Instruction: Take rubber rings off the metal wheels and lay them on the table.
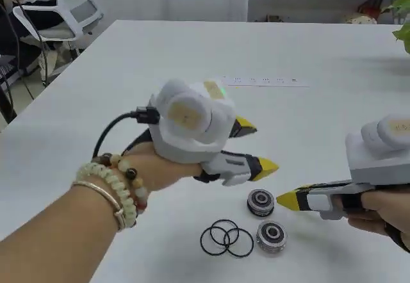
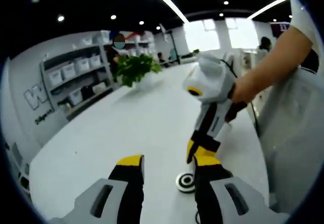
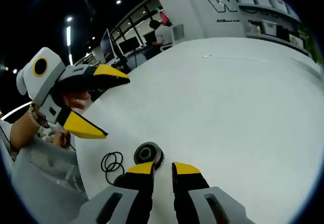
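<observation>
Forearm (image 1: 57,232) w/ pale bead bracelets (image 1: 115,190) sits nearest, lower left of head view. Its hand (image 1: 150,168) grips the left gripper (image 1: 259,147): white moulded plastic body, black cable at rear, yellow wedge tips. Jaws spread wide, nothing between them, held off the table (image 1: 128,72), which has a smooth matte white top.

From the right comes the right gripper (image 1: 285,200), same white/black/yellow build. Jaws nearly together w/ a narrow gap only, empty.

2 metal wheels lie flat: far wheel (image 1: 261,202), just beside the right gripper's tip, and near wheel (image 1: 271,237). Both round w/ silvery rim and dark centre band, close together but apart. Cannot tell whether either has a ring on it.

3 rubber rings (image 1: 225,237): thin black loops, flat on table, overlapping, just left of near wheel.

Bkgd: white power strip (image 1: 262,80) flat on table's far side; mesh-back chair (image 1: 70,8) upper left.
</observation>
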Available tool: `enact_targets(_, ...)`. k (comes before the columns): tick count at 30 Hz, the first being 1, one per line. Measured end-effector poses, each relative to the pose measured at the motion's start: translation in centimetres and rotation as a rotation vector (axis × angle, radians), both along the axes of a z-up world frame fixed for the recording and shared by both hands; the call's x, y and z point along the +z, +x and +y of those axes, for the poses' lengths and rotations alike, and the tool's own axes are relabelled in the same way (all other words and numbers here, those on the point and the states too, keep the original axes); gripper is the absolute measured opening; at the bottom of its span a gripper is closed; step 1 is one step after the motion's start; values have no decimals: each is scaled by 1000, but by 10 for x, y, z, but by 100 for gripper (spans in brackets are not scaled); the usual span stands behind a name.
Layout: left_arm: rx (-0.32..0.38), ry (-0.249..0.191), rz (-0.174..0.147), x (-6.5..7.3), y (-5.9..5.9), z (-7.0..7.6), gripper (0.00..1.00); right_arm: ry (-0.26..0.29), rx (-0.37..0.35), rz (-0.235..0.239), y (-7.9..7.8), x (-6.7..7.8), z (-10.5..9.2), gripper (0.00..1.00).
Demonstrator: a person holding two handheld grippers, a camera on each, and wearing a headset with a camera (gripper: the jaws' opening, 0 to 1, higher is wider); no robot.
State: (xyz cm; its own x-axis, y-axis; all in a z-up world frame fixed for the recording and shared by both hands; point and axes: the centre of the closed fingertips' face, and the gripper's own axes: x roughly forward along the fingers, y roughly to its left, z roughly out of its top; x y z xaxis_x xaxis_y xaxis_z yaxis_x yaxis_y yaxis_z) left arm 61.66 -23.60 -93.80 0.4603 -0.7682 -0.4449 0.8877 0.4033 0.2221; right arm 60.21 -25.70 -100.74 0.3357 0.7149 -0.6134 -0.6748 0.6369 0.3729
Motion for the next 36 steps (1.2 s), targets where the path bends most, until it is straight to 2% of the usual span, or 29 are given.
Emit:
enact_targets(1,0,2,0,-5,-1,-1,39,-1,3,2,0,0,0,11)
enact_targets(3,8,1,48,-20,-4,-5,38,-7,12,0,-1,-2,1,11)
enact_targets(4,-7,20,61,-29,-7,-6,37,-16,19,-2,-2,-3,1,11)
enact_targets(7,-18,57,71,-44,-11,-7,34,-29,35,-5,-4,-5,2,11)
enact_targets(9,-16,56,103,-51,-13,-6,33,-37,45,-7,-5,-6,3,11)
enact_targets(16,28,22,167,-62,-11,-1,26,-56,74,-12,-7,-10,4,11)
enact_targets(19,52,-10,191,-63,-9,0,25,-63,86,-16,-9,-11,6,11)
enact_targets(25,46,-30,204,-64,-12,-3,16,-71,115,-31,-10,-11,8,12)
enact_targets(26,49,-32,196,-64,-12,-3,15,-74,122,-37,-10,-12,9,13)
enact_targets(27,43,-25,186,-64,-12,-3,15,-78,127,-47,-10,-12,8,13)
enact_targets(34,59,-41,198,-64,-11,-3,14,-92,174,-104,-11,-13,15,16)
enact_targets(36,65,-47,203,-64,-11,-3,14,-108,193,-139,-10,-13,16,17)
